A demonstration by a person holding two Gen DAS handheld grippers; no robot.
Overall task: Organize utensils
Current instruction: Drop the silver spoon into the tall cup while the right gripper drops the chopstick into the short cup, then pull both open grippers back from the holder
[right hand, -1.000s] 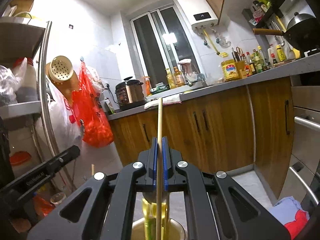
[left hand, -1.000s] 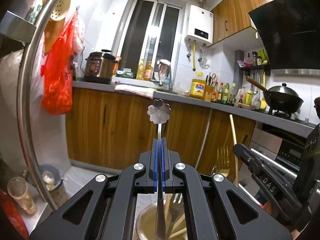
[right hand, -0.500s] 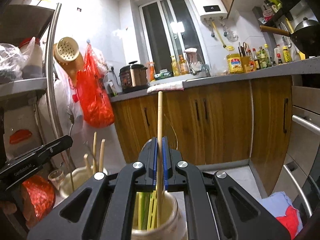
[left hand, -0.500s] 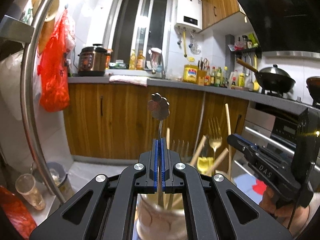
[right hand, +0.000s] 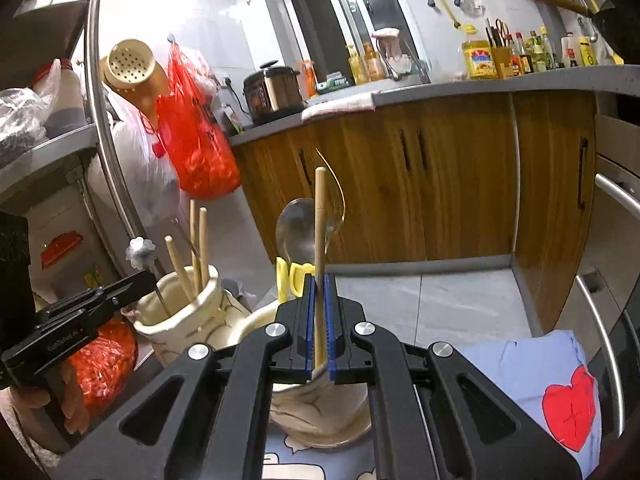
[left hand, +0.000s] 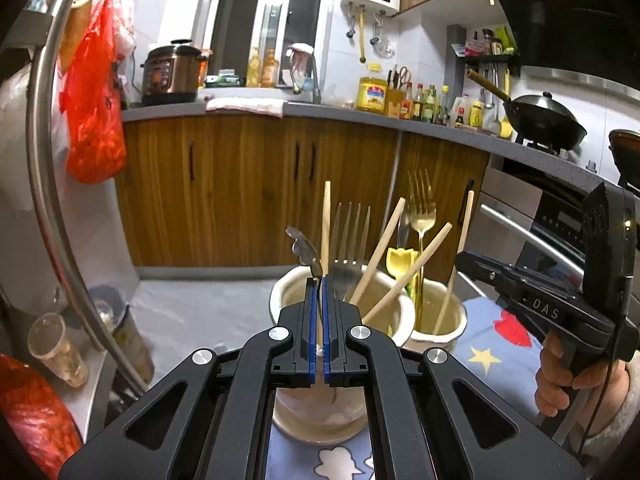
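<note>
My left gripper (left hand: pixel 319 280) is shut on a thin metal utensil with a flower-shaped end (left hand: pixel 301 242), held over a cream ceramic holder (left hand: pixel 320 408) that has a steel fork (left hand: pixel 352 240) and wooden chopsticks (left hand: pixel 378 252) in it. A second cream holder (left hand: pixel 440 320) behind it has a gold fork (left hand: pixel 422 204). My right gripper (right hand: pixel 319 280) is shut on a wooden chopstick (right hand: pixel 320 216), its lower end inside a cream holder (right hand: pixel 320 416) with a spoon (right hand: pixel 296 228) and a yellow utensil (right hand: pixel 294 276). The left gripper (right hand: pixel 136 280) shows at the other holder (right hand: pixel 180 320).
The holders stand on a blue patterned cloth (left hand: pixel 496 360) with a red heart (right hand: pixel 568 412). Wooden cabinets (left hand: pixel 248 184) and a grey counter lie beyond. A steel rack pole (left hand: pixel 44 160), a red bag (left hand: pixel 94 120) and a plastic cup (left hand: pixel 56 352) are at left.
Both grippers have moved down towards the holders. The flower-ended utensil and the chopstick now reach lower into their holders. Both stay shut.
</note>
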